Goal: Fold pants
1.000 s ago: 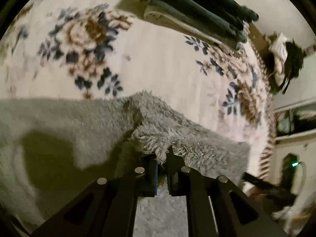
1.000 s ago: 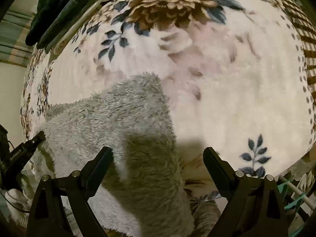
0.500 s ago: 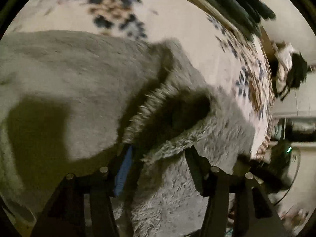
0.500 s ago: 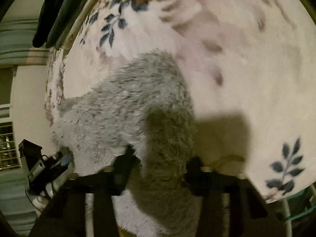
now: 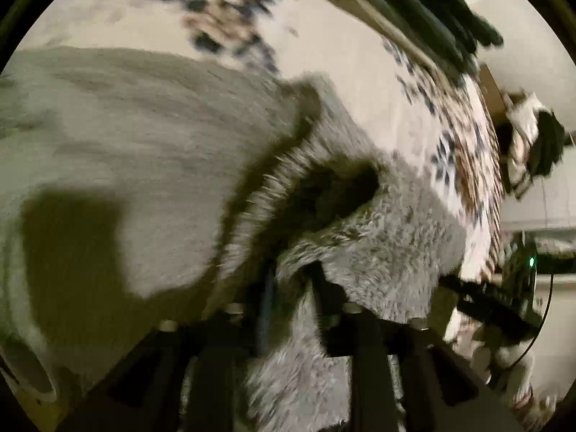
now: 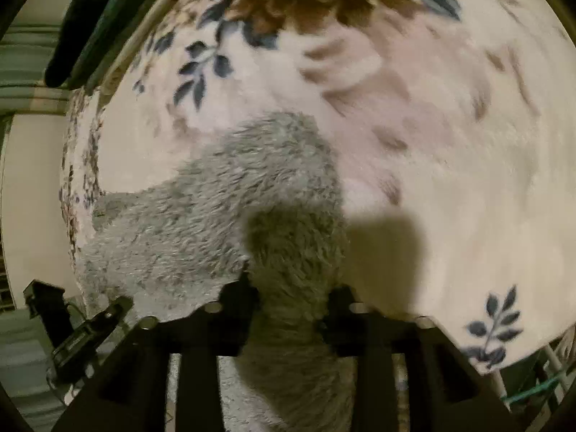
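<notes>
Left wrist view: the left claw [image 5: 291, 280] is closing on a raised edge of the grey fleece pants [image 5: 144, 151], with pile bunching between its fingers; the frame is blurring, so full closure cannot be confirmed, but fabric is being pinched. The bulk of the pants is lying on the floral blanket [image 5: 360, 57], spreading leftward and away from this claw, while a fold is gaping open just ahead of the fingertips. A stack of dark folded clothes [image 5: 432, 18] is sitting well apart at the far edge.

Right wrist view: the right claw [image 6: 291, 295] is gripping a thick gathered band of the same pants [image 6: 252, 180], the fabric filling the gap between its fingers. The garment's long axis is running from this claw forward and to the left. In my judgement both claws are holding one end, so the coming fold is depending on carrying that end along the axis toward the far end.
</notes>
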A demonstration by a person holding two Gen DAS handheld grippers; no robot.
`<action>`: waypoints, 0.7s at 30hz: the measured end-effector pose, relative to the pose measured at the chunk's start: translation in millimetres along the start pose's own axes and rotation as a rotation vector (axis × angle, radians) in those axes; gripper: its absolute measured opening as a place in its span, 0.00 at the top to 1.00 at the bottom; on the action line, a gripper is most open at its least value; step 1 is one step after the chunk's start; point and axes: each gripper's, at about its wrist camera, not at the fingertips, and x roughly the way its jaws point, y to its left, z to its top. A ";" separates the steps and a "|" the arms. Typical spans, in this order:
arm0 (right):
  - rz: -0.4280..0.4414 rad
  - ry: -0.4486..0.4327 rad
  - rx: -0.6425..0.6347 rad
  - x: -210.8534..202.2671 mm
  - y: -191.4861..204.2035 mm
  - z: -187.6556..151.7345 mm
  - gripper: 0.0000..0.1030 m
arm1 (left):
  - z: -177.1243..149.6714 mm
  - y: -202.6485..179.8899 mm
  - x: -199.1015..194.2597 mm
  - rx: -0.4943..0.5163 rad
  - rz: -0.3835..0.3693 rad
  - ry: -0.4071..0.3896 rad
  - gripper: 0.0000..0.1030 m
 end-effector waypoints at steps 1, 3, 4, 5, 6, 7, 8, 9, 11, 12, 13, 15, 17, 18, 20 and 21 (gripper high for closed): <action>-0.017 -0.003 -0.007 -1.3 1.3 -2.8 0.27 | -1.6 5.9 -12.0 -0.032 -0.016 -0.044 0.48; -0.048 -0.010 -0.026 -5.5 9.4 -9.4 0.04 | -4.9 19.6 -32.1 -0.096 -0.041 -0.117 0.10; -0.080 -0.024 -0.046 -9.8 17.2 -13.8 0.03 | -7.9 30.1 -43.8 -0.142 -0.052 -0.148 0.10; -0.122 -0.041 -0.074 -15.2 27.9 -18.9 0.03 | -10.3 40.1 -52.6 -0.184 -0.056 -0.167 0.10; -0.162 -0.064 -0.110 -21.2 41.3 -24.5 0.03 | -13.4 52.9 -61.8 -0.235 -0.055 -0.186 0.10; -0.189 -0.085 -0.142 -25.6 54.2 -29.8 0.03 | -15.7 63.6 -69.1 -0.274 -0.055 -0.201 0.10; -0.208 -0.103 -0.171 -28.6 66.0 -34.2 0.03 | -18.5 74.6 -76.3 -0.316 -0.058 -0.220 0.10; -0.222 -0.124 -0.211 -32.3 82.0 -39.8 0.03 | -22.1 88.9 -84.1 -0.367 -0.057 -0.243 0.10; -0.226 -0.140 -0.256 -32.5 108.3 -46.5 0.03 | -29.7 120.8 -98.9 -0.478 -0.045 -0.291 0.11; -0.220 -0.145 -0.277 -30.5 121.7 -49.4 0.03 | -34.8 141.8 -105.1 -0.543 -0.043 -0.320 0.11; -0.211 -0.146 -0.292 -27.3 132.8 -50.8 0.03 | -38.6 156.4 -108.7 -0.586 -0.040 -0.340 0.11; -0.195 -0.126 -0.322 -14.4 154.0 -51.7 0.03 | -45.5 183.2 -107.9 -0.668 -0.035 -0.380 0.11; -0.180 -0.102 -0.334 0.1 174.2 -50.6 0.03 | -49.4 216.7 -105.7 -0.746 -0.019 -0.433 0.11; -0.172 -0.096 -0.339 5.1 181.3 -49.9 0.03 | -48.4 227.1 -102.2 -0.765 -0.014 -0.451 0.11; -0.164 -0.088 -0.352 16.5 196.1 -49.9 0.03 | -43.2 243.3 -98.3 -0.790 -0.004 -0.477 0.11; -0.164 -0.085 -0.358 21.2 201.7 -49.5 0.03 | -38.9 253.9 -96.9 -0.802 -0.007 -0.495 0.11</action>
